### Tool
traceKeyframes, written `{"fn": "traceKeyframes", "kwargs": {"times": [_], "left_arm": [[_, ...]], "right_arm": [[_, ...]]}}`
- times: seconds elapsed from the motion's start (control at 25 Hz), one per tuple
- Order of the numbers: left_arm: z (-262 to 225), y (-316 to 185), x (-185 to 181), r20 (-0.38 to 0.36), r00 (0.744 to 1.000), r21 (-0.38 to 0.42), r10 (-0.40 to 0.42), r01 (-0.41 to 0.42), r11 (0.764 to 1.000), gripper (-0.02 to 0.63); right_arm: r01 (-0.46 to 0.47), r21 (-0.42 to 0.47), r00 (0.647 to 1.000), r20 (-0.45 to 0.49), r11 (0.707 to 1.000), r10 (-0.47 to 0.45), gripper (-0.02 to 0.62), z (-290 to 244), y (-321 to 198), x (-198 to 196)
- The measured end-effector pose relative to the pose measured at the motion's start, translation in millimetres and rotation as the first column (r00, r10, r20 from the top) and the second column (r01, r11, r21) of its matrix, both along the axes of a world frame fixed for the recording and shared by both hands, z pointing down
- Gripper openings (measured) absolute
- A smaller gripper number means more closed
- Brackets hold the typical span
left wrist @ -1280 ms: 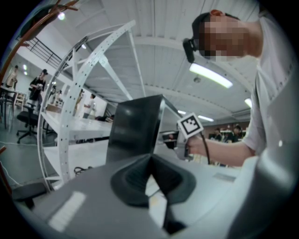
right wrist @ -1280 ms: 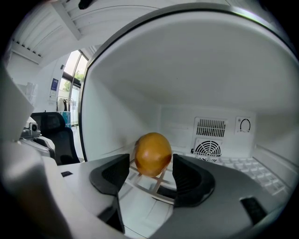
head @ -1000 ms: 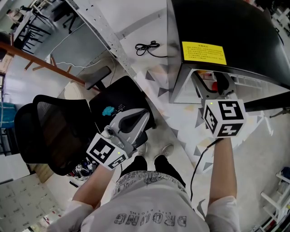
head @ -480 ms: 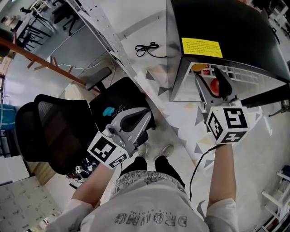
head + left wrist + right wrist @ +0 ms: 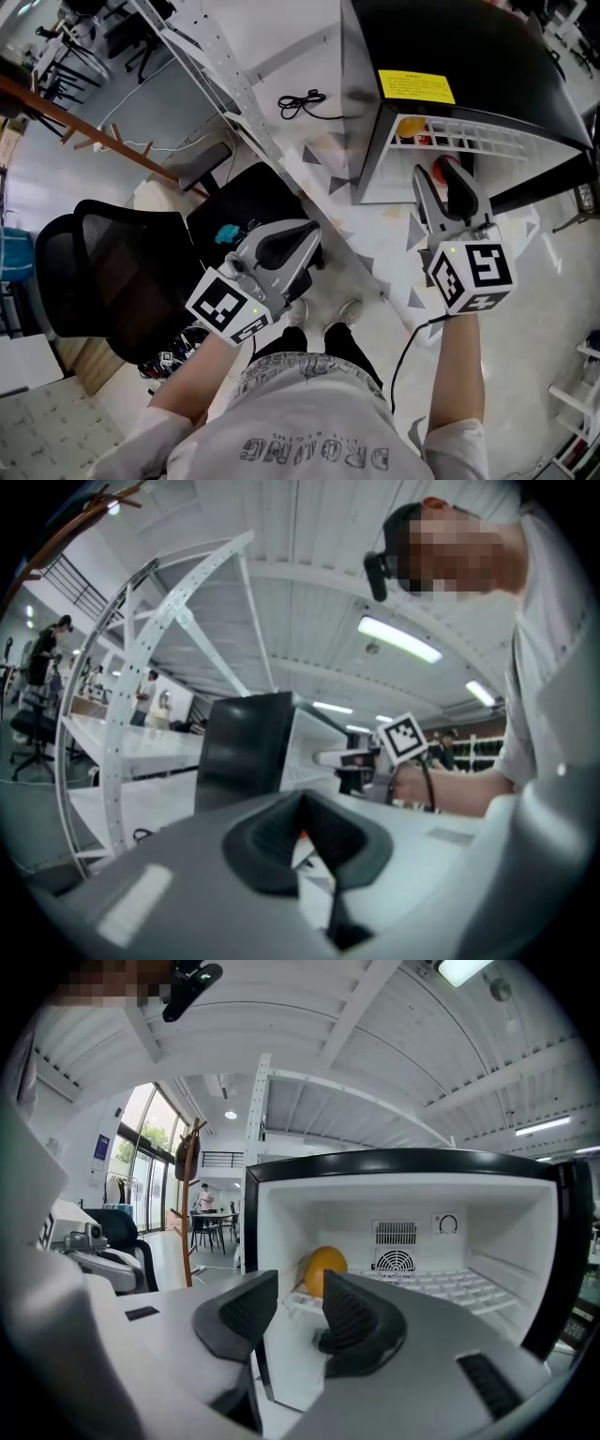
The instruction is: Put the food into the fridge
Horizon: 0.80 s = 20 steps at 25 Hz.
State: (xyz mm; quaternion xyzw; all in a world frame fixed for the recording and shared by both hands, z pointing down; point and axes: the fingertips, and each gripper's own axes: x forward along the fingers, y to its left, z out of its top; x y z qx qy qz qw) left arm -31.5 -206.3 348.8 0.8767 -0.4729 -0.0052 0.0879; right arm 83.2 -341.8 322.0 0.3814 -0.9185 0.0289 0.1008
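The black fridge (image 5: 487, 47) stands open, its white inside (image 5: 412, 1213) facing me. An orange (image 5: 410, 127) lies at the left of its wire shelf (image 5: 450, 1283), and the right gripper view shows this orange (image 5: 325, 1267) beyond the jaws. My right gripper (image 5: 437, 169) hovers just outside the opening; its jaws have just been closing and stand apart with nothing between them (image 5: 300, 1288). A small red thing (image 5: 441, 174) shows past its tips; what it is I cannot tell. My left gripper (image 5: 309, 230) hangs lower left, away from the fridge, shut and empty (image 5: 302, 799).
A black mesh office chair (image 5: 103, 272) stands at the left behind my left gripper. A white perforated metal frame (image 5: 225, 75) runs diagonally beside the fridge. A black cable (image 5: 305, 98) lies coiled on the floor. The person's feet (image 5: 323, 314) are below.
My right gripper has drawn back out of the fridge towards me, and its jaws have narrowed. The orange and wire shelf have come into view. The left gripper has shifted slightly.
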Motion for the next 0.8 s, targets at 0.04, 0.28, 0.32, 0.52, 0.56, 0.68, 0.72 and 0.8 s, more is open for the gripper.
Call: {"fn": "traceKeyframes", "kwargs": {"times": [0.04,0.28,0.32,0.52,0.56,0.68,0.72,0.8], "left_arm": [[-1,1,0,0.000,1.000,0.003,0.006,-0.006,1.000,0.008],[-7,8,-3,-0.003,0.999,0.020,0.037,-0.037,0.999,0.008],[-7,10,-4,-0.004,0.999,0.022,0.041,-0.040,0.999,0.008],[-11,17,-9,-0.004,0.999,0.034,0.054,-0.054,0.998,0.008],[-11,19,-10,-0.004,0.998,0.037,0.056,-0.056,0.998,0.008],[-13,23,-14,-0.003,0.998,0.041,0.061,-0.061,0.997,0.008],[-14,25,-15,-0.002,0.998,0.042,0.063,-0.063,0.997,0.007],[-15,27,-17,-0.002,0.998,0.043,0.067,-0.067,0.997,0.008]], "right_arm": [[-0.004,-0.001,1.000,0.001,1.000,0.004,0.146,0,4,1],[-0.024,-0.005,1.000,0.011,1.000,0.024,0.093,2,25,0],[-0.026,-0.006,1.000,0.012,1.000,0.026,0.084,2,29,0],[-0.028,-0.014,0.999,0.025,0.999,0.029,0.047,4,46,-5],[-0.030,-0.017,0.999,0.026,0.999,0.030,0.044,5,49,-5],[-0.037,-0.025,0.999,0.028,0.999,0.038,0.037,8,59,-6],[-0.041,-0.026,0.999,0.030,0.999,0.041,0.033,8,61,-6],[-0.047,-0.029,0.998,0.034,0.998,0.048,0.028,8,66,-6]]}}
